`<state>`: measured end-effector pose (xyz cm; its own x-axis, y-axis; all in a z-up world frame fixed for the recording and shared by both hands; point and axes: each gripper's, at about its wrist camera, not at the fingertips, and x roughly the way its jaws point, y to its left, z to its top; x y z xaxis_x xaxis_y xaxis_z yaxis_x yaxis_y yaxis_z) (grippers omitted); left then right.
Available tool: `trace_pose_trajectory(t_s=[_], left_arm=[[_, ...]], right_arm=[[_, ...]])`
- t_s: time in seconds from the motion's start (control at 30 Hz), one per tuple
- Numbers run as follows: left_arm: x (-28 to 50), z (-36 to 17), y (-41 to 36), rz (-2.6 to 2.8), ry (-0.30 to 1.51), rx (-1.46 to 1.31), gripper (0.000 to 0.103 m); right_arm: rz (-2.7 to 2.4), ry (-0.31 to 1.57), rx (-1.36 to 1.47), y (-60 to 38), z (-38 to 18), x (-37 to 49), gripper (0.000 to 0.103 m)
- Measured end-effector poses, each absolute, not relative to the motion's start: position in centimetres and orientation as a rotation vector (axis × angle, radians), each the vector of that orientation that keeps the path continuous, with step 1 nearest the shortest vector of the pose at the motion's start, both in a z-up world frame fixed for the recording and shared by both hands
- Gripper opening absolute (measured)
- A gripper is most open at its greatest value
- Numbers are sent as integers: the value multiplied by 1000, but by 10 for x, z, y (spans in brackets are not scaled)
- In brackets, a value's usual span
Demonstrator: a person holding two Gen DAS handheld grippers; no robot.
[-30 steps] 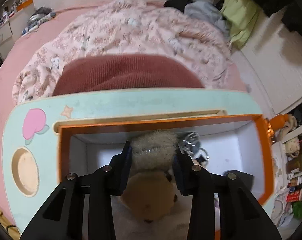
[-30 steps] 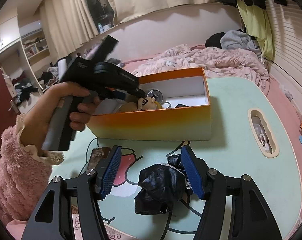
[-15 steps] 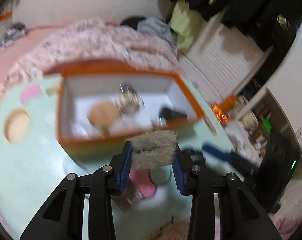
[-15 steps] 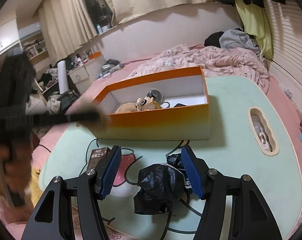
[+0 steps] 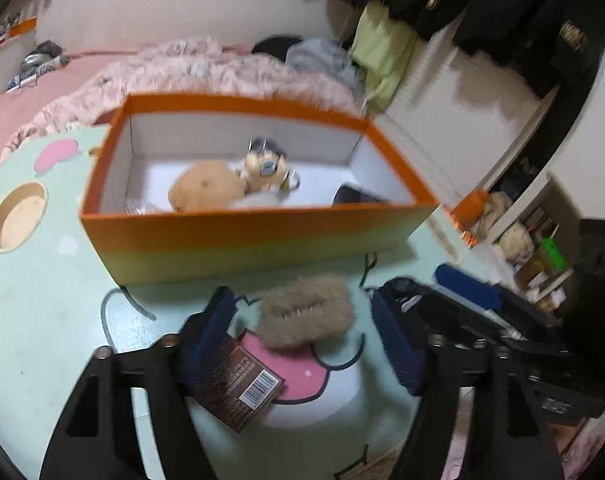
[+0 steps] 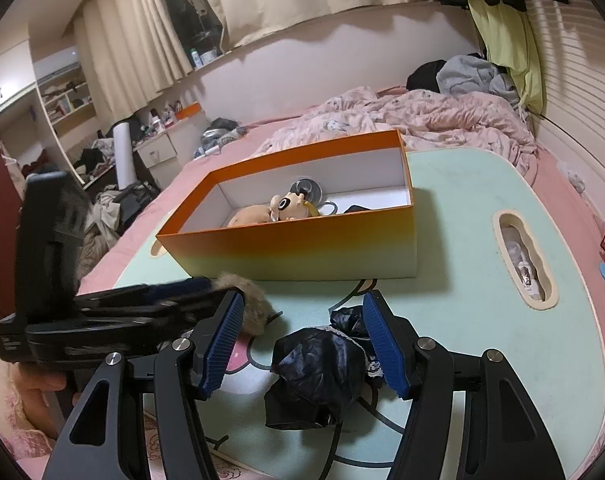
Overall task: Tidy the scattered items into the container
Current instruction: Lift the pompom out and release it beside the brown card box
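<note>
A tan furry pouch lies on the mint table in front of the orange box. My left gripper straddles it and its jaws are opening, both pads clear of the fur. The box holds a tan plush, a small doll and a dark item. My right gripper stands open around a crumpled black bag on the table. A brown barcoded packet lies under the left finger.
The table has a round cut-out at its left and a long slot with small things in it at its right. A bed with a pink quilt lies behind the box. Shelves stand at the right.
My left gripper came back from over the box to the table in front of it, still carrying the furry pouch, then spread its jaws off it. The right gripper stayed put.
</note>
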<state>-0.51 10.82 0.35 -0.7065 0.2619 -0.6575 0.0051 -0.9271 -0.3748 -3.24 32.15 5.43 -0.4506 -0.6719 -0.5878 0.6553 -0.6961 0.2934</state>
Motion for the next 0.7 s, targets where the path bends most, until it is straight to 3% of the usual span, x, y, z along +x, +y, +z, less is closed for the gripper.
trace_pose_trajectory(t_s=[0.03, 0.33, 0.53, 0.7], left_arm=[[-1, 6, 105, 2735, -548, -1106, 80], [24, 12, 74, 2841, -755, -971, 80], [30, 19, 67, 2875, -752, -932, 80], [31, 19, 67, 2869, -746, -932, 80]], right_arm=[[-2165, -31, 892, 322, 54, -32, 62], [-2173, -46, 870, 325, 62, -38, 62], [-2101, -70, 826, 317, 99, -67, 60], [-2057, 79, 942, 267, 116, -112, 54]])
